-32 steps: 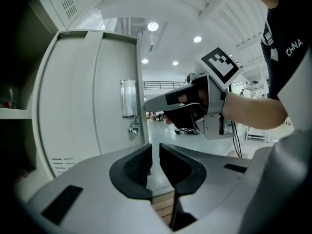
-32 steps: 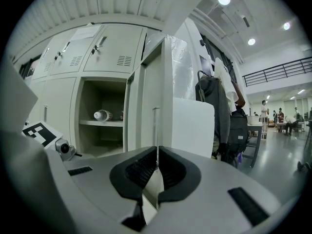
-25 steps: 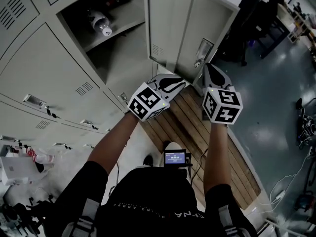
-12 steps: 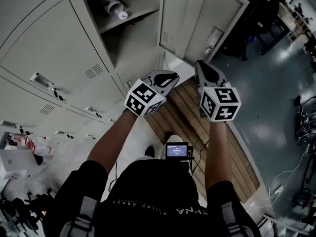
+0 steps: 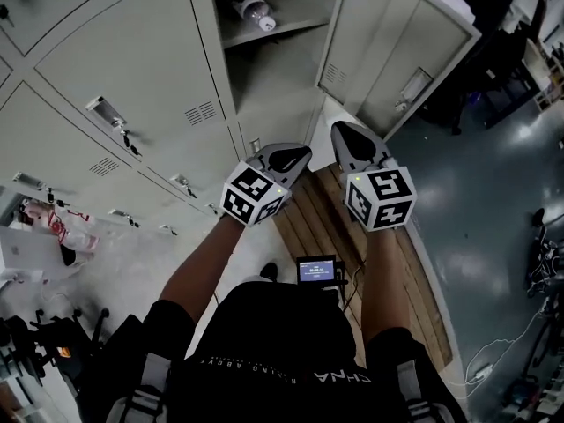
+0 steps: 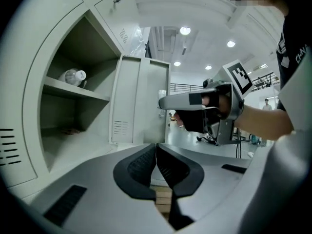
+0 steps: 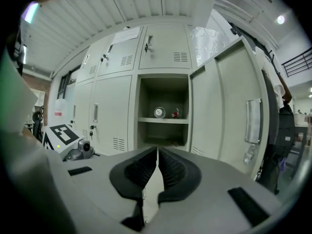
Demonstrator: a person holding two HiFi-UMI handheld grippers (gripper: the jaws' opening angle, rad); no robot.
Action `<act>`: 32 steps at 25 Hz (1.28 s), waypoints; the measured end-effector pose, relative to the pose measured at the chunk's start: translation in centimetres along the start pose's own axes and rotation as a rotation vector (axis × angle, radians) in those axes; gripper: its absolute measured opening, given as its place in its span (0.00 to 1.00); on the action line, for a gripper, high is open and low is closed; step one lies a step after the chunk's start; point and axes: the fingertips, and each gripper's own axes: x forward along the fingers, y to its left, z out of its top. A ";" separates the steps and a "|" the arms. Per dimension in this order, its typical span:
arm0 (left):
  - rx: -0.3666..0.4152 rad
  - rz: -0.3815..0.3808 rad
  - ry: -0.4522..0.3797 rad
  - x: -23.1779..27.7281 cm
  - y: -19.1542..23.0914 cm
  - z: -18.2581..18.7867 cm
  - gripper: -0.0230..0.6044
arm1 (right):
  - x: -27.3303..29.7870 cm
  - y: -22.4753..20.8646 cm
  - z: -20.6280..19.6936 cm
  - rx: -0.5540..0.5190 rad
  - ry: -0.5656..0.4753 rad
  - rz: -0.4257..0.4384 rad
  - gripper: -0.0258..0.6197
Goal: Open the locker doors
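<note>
Both grippers are idle in front of the lockers. Left gripper fingers are pressed together with nothing in them. Right gripper is the same, pads closed to a slit and empty.

One locker door is already swung wide; a bottle lies on the shelf inside. The closed doors are to the left, each with a small latch handle, well apart from both grippers.

Risks as I see them:
- The fingers have to open before reaching a handle; going in closed would just bump the panel.
- The handles look shallow, so a partial pinch could slip off on the pull.
- The open door sits just right of the right gripper; a sideways swing could knock it.
- The person is standing at the edge of a slatted wooden platform, so there's a trip risk when stepping left.
</note>
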 end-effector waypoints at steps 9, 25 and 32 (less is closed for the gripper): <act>-0.068 0.220 -0.014 -0.3 -2.0 1.6 0.07 | -3.5 -1.0 -0.5 -0.037 0.022 0.156 0.10; -0.092 0.513 -0.003 -3.0 -16.8 5.3 0.07 | -18.0 -2.5 0.4 -0.099 0.020 0.363 0.10; -0.072 0.535 -0.058 -3.5 -18.3 7.8 0.07 | -19.5 -1.3 2.5 -0.130 -0.022 0.383 0.10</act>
